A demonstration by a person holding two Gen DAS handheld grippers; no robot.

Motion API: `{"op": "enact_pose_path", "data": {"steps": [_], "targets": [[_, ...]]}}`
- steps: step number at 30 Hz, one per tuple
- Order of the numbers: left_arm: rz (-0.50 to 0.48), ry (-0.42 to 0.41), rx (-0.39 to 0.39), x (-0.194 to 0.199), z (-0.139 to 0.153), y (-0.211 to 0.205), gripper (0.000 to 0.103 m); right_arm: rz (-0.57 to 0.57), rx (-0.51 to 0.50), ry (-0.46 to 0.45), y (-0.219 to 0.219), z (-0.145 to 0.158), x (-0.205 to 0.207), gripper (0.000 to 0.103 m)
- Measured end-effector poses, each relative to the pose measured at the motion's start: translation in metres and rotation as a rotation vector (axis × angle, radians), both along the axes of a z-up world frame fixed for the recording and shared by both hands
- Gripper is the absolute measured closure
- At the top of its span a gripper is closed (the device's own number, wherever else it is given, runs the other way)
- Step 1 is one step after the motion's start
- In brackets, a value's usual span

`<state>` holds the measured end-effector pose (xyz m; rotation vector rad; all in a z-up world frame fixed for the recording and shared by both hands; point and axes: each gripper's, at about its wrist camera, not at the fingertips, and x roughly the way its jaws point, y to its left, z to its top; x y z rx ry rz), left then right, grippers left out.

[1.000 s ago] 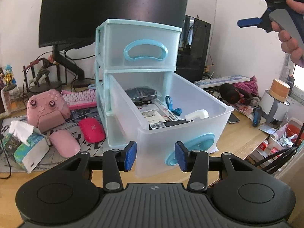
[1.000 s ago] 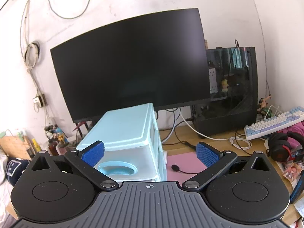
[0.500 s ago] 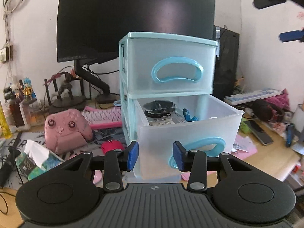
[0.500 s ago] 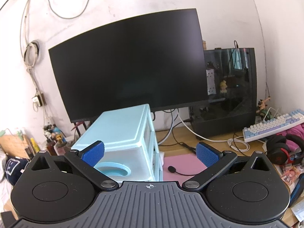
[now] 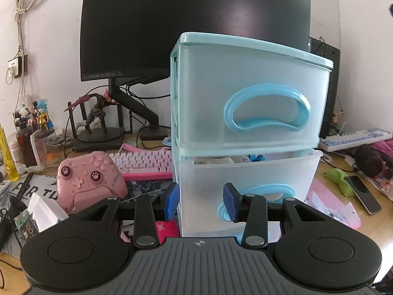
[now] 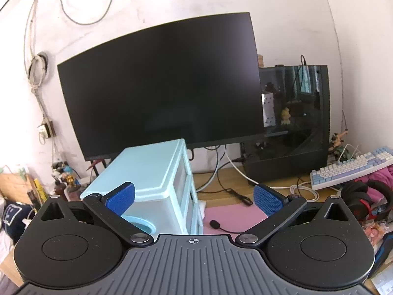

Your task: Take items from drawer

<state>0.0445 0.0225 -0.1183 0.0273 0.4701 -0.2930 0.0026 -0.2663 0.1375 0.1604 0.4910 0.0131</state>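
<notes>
The pale blue drawer unit [image 5: 248, 113] stands on the wooden tabletop [image 5: 383, 223] in front of the dark monitor [image 5: 194, 24], and serves as the landmark here. Its lower drawer [image 5: 248, 179] is pulled out, with papers and a small blue item [image 5: 255, 157] showing just over its rim; the upper drawer [image 5: 270, 113], with its blue loop handle, sits closed above it. The left gripper [image 5: 201, 202] is low in front of the lower drawer, clenched to its narrowest with nothing between its blue pads, one pad at the drawer's left corner and the other over the lower handle [image 5: 260, 199]. The right gripper [image 6: 194, 198] hangs above and to the right of the unit, its jaws spread wide and empty, looking down on the unit's lid. Left of the unit lie a pink game controller [image 5: 91, 179] and a pink keyboard [image 5: 145, 164]; right of it lie a pink mat [image 6: 233, 215] and a white and blue keyboard [image 6: 351, 169]
</notes>
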Motion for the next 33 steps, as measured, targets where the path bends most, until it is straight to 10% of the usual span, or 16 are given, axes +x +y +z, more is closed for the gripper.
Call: {"op": "enact_pose_path", "data": {"steps": [7, 25, 33], "targets": [[0.013, -0.013, 0.002, 0.009, -0.003, -0.003, 0.062, -0.011, -0.004, -0.008, -0.004, 0.001, 0.006, 0.0], [0.047, -0.082, -0.062, -0.033, 0.042, 0.036, 0.0, 0.005, 0.012, -0.005, 0.008, 0.004, 0.015, 0.0], [0.094, -0.125, -0.124, -0.051, 0.087, 0.053, 0.0, 0.038, 0.028, 0.049, 0.023, 0.008, 0.022, 0.0]]}}
